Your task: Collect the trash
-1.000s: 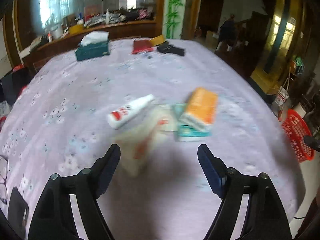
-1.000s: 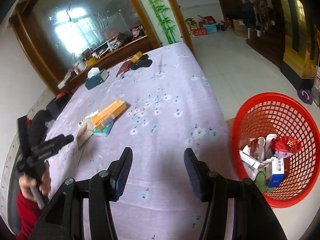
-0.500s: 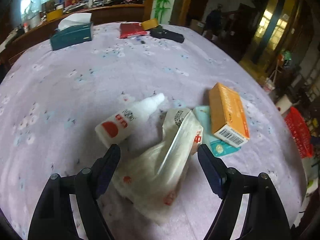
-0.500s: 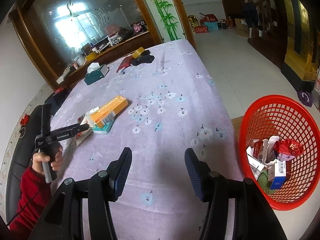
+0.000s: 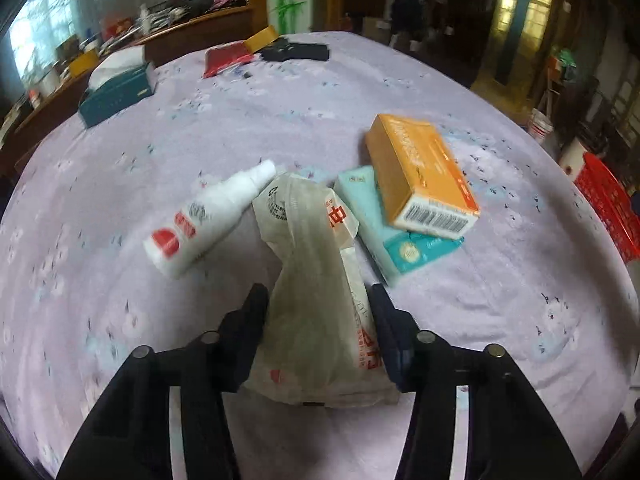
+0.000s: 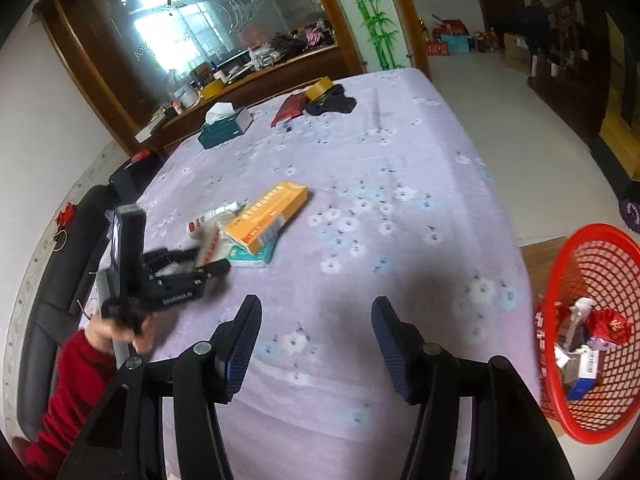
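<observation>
bare counter [image 6: 400,184] lies open right of the clutter. the white bottle [image 5: 208,220] and orange box [image 5: 420,176] crowd the plastic bag [image 5: 316,288] on both sides.

Pale tiled floor [image 6: 492,92], wooden-framed mirror [image 6: 208,36] reflecting a bright window.

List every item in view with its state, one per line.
Left gripper: closing, bag between its jaws.
Right gripper: opening, nothing between its jaws.
Bag: crumpled, lying on the table.
Bottle: capped, on its side.
Orange box: closed, resting on the teal box.
Teal box: flat, under the orange box.
Basket: upright on the floor, holding trash.
Tissue box: tissue sticking out.
</observation>
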`<control>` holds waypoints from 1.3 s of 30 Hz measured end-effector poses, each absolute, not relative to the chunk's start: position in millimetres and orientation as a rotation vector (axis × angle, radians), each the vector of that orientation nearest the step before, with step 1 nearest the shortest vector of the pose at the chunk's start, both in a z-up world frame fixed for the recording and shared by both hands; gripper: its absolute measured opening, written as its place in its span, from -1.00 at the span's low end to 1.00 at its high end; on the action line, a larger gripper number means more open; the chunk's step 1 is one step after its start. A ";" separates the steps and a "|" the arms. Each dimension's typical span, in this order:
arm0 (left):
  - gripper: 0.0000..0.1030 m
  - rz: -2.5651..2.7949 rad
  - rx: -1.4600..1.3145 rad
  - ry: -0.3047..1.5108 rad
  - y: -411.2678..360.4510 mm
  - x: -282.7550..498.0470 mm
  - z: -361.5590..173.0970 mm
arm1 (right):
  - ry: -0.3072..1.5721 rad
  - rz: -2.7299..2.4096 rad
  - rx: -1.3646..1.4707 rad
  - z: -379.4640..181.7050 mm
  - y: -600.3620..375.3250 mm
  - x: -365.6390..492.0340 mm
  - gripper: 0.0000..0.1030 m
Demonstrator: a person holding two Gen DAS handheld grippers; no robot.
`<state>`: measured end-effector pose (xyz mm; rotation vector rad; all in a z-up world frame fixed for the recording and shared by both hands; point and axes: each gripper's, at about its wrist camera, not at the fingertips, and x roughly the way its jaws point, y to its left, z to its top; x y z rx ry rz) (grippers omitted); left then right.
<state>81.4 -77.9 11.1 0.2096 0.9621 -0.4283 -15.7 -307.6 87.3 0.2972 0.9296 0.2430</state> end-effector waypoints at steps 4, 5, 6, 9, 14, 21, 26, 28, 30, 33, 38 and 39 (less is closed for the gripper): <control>-0.13 -0.362 0.164 0.965 -75.1 60.4 14.4 | 0.972 0.272 0.308 85.8 -288.6 10.4 0.29; -0.13 -0.354 0.147 0.954 -72.1 53.7 18.3 | 0.983 0.273 0.316 84.1 -282.2 19.5 0.31; -0.13 -0.354 0.123 0.926 -67.2 42.3 26.2 | 0.995 0.270 0.326 82.1 -276.3 28.2 0.31; -0.12 -0.322 0.066 0.859 -51.0 16.6 45.2 | 1.037 0.272 0.316 73.9 -255.1 58.3 0.34; -0.12 -0.275 0.006 0.784 -28.5 -16.6 61.8 | 1.089 0.218 0.308 55.7 -221.5 102.7 0.34; -0.11 -0.231 -0.036 0.740 -5.1 -42.3 63.9 | 1.143 0.126 0.226 29.7 -185.4 145.8 0.33; -0.11 -0.232 -0.044 0.723 0.5 -51.3 63.0 | 1.146 0.101 0.179 23.9 -186.2 141.1 0.09; -0.11 -0.235 -0.040 0.721 -0.3 -49.6 61.7 | 1.127 0.098 0.150 28.2 -189.8 133.2 0.03; -0.11 -0.237 -0.046 0.717 -1.1 -49.2 61.9 | 1.107 0.113 0.152 34.6 -196.4 122.8 0.01; -0.11 -0.242 -0.053 0.713 -3.2 -47.4 63.0 | 1.057 0.132 0.132 52.5 -209.5 100.1 0.01; -0.11 -0.254 -0.049 0.692 -12.4 -47.7 71.5 | 0.953 0.170 0.147 96.6 -240.7 59.4 0.01; -0.11 -0.254 -0.044 0.684 -15.7 -49.1 74.1 | 0.937 0.178 0.154 103.4 -245.4 52.8 0.02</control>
